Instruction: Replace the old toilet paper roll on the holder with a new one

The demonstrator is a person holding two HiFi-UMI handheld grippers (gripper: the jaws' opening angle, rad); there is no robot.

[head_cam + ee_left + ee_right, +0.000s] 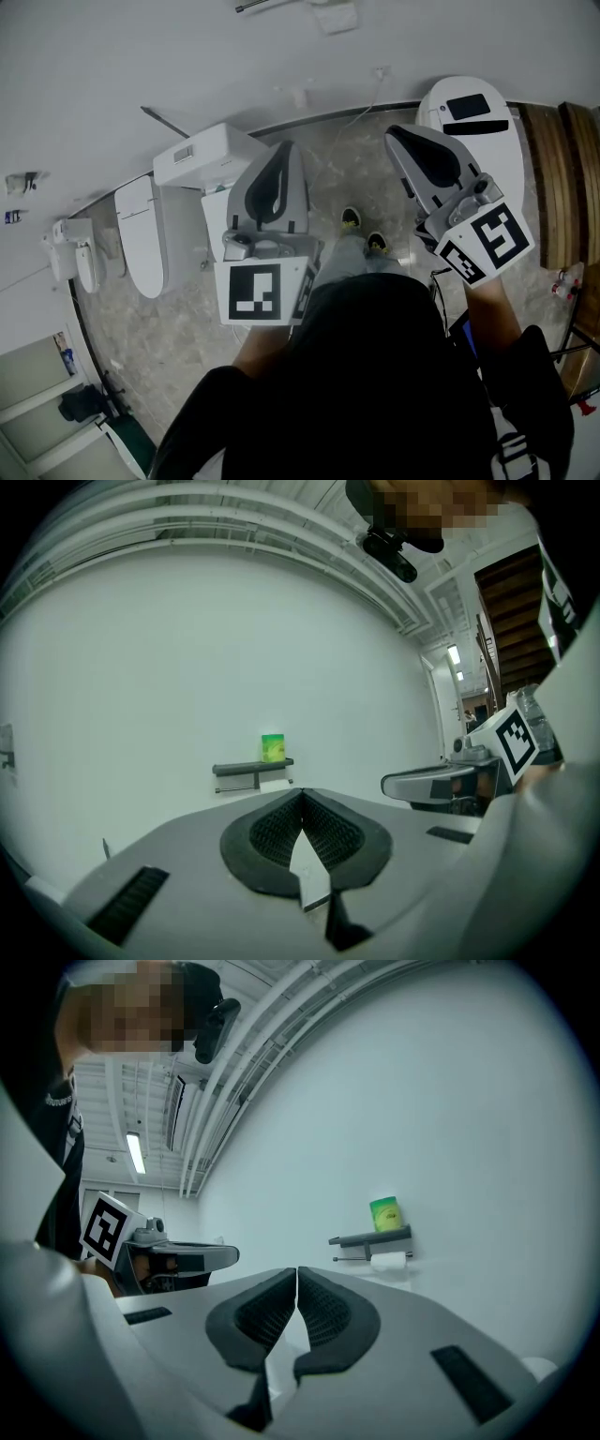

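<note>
Right gripper view shows a plain white wall (469,1101) with a dark grey shelf-topped paper holder (370,1238) fixed to it. On top of the holder stands a bright green cylindrical container (385,1214). Directly under the holder runs a thin metal bar (349,1258), and the white toilet paper roll (388,1261) hangs on it, close against the holder's underside. No second roll shows in any view.

Both tools are well apart from the holder. The left hand-held gripper (302,799) and the right hand-held gripper (297,1274) each have their jaws closed tip to tip, with nothing between them.

The roll is probably light, soft and easily crushed, and its loose outer sheet is likely to unwind if tugged. The surest hold looks to be a gentle squeeze across the middle of its curved body, or a pinch on the stiffer core at one end. It would then slide along the bar, though I cannot tell which end is free. The container above the holder could be knocked off.
</note>
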